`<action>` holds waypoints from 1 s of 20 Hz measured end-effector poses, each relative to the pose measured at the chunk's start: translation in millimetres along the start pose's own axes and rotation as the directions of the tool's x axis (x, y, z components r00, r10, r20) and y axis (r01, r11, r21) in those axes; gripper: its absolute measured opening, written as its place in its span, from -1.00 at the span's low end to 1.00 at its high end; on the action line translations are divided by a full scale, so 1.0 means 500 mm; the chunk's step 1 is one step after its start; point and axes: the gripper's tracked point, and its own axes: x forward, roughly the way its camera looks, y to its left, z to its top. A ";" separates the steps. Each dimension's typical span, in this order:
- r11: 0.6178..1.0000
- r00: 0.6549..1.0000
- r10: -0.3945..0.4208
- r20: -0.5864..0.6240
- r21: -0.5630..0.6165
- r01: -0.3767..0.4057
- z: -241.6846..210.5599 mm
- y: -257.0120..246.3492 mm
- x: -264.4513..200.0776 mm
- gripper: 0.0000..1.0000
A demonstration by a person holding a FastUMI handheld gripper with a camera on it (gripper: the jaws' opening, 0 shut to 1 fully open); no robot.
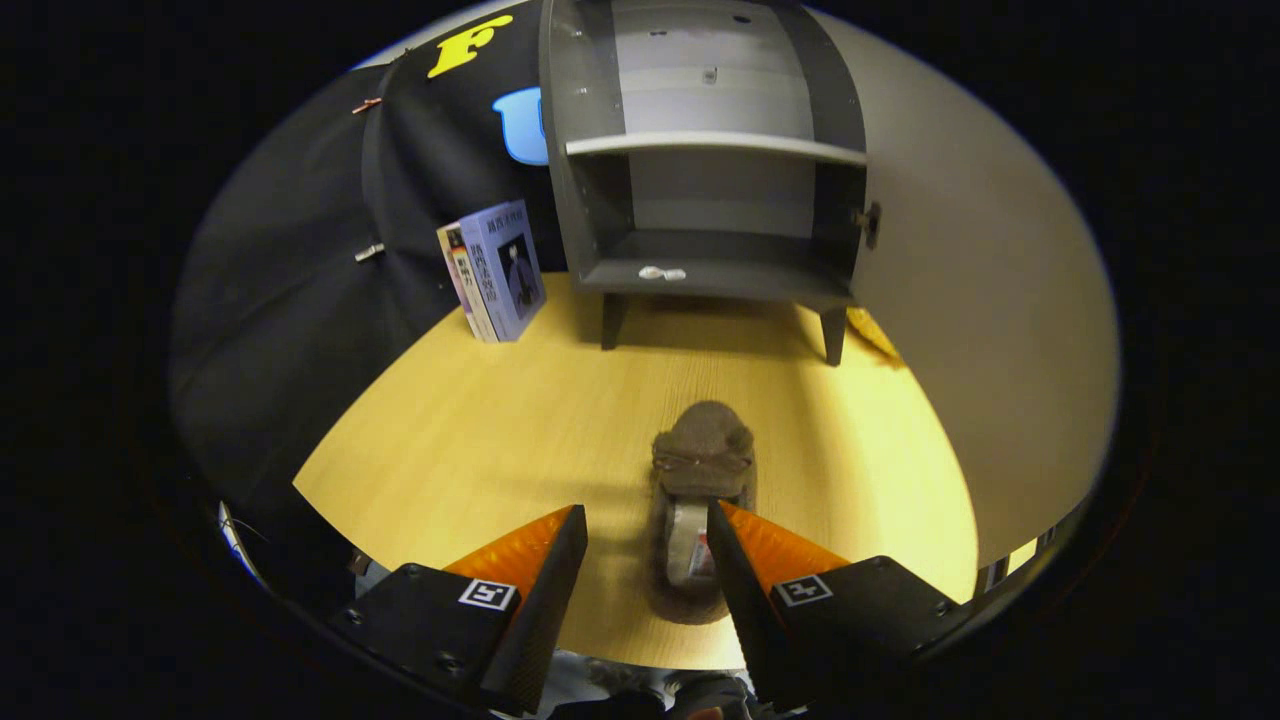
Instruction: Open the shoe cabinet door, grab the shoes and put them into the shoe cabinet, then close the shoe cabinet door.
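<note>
A small brown shoe [702,470] lies on the wooden table top [520,430], toe pointing away toward the cabinet. My gripper [646,520] is open above the shoe's heel end; the right finger [745,560] sits at the shoe's opening, the left finger [550,560] stands clear to its left. Beyond the shoe stands the grey shoe cabinet [715,200] on short legs. Its door [980,300] is swung wide open to the right. Inside are one shelf [715,145] and a bottom board with a small white thing [661,272] on it.
Two books [495,270] lean upright to the left of the cabinet against the black cloth wall. The open door runs along the right side of the table. Bare table lies between the shoe and the cabinet's legs.
</note>
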 end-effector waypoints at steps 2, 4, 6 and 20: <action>1.000 1.000 -0.004 -0.022 0.005 0.005 -0.026 0.003 0.036 0.57; 1.000 0.999 -0.015 -0.040 0.003 0.015 -0.043 0.000 0.067 0.57; 0.999 0.999 -0.029 -0.043 0.019 0.029 -0.050 -0.008 0.095 0.57; 0.986 0.986 -0.162 0.023 0.031 0.162 -0.017 -0.060 0.214 0.32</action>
